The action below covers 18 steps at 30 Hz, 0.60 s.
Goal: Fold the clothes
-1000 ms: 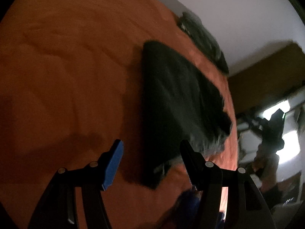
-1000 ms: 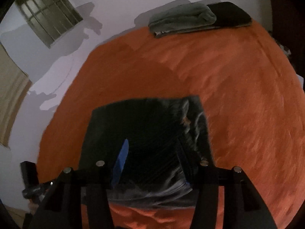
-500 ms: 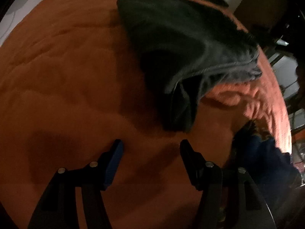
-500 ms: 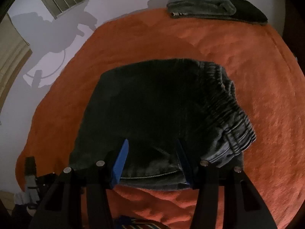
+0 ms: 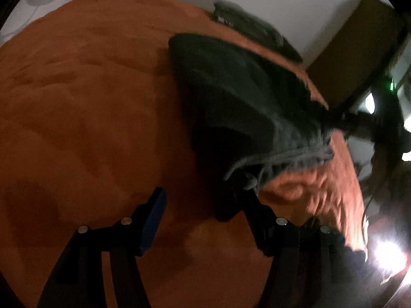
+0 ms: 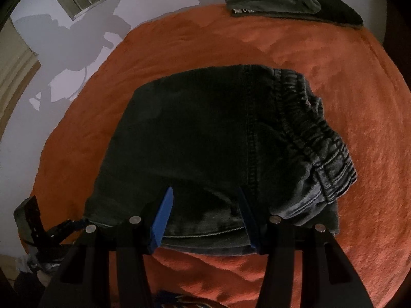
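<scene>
Folded dark jeans (image 6: pixel 218 133) on orange bedspread (image 6: pixel 359 102), hem between open right tongs (image 6: pixel 204 213)

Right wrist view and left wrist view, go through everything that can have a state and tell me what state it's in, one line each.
Dark jeans: folded, lying flat on the orange blanket.
Grey garment: folded, at the far edge of the blanket.
Black garment: folded, beside the grey one.
Left gripper: open, empty.
Right gripper: open, over the jeans' near edge.
</scene>
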Motion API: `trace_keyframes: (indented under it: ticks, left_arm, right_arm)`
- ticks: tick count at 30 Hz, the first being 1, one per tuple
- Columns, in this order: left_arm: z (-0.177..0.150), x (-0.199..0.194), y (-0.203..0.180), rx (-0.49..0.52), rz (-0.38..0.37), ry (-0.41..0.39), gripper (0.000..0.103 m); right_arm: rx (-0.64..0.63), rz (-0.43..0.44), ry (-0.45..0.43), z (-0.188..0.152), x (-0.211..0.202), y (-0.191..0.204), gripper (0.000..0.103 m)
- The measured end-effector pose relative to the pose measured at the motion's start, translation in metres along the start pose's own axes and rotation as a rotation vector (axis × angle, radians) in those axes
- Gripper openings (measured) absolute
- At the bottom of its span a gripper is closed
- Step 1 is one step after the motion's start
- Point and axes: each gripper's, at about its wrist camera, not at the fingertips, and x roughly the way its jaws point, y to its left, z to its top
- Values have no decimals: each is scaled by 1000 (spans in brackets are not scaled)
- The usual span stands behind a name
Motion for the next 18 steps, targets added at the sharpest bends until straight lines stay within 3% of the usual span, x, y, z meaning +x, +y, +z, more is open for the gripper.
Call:
trace_keyframes:
  ticks: [3, 7, 11, 12, 14, 16, 18]
  left_arm:
    - [4, 3, 14, -119, -9, -42, 63]
    - [-1, 18, 22, -256, 60, -79, 65]
    - [-3, 26, -1, -183, 270, -93, 65]
    - [-4, 24, -8, -161, 325, -94, 65]
    - [-12, 20, -3, -192, 317, -89, 65]
    - [-18, 15, 5, -226, 283, -86, 65]
    - [-17, 13, 14, -263, 215, -87, 65]
  right_arm:
    - [-6, -4, 3, -3, 3, 2, 51]
    - [-50, -31, 2, -4, 7, 6, 51]
    - [-39, -97, -21, -3, 10, -2, 51]
    - [-17, -108, -25, -3, 11, -8, 47]
    - [38, -107, -23, -2, 10, -22, 35]
    - [49, -74, -25, -3, 5, -24, 33]
    - [-88, -15, -21, -8, -1, 5, 34]
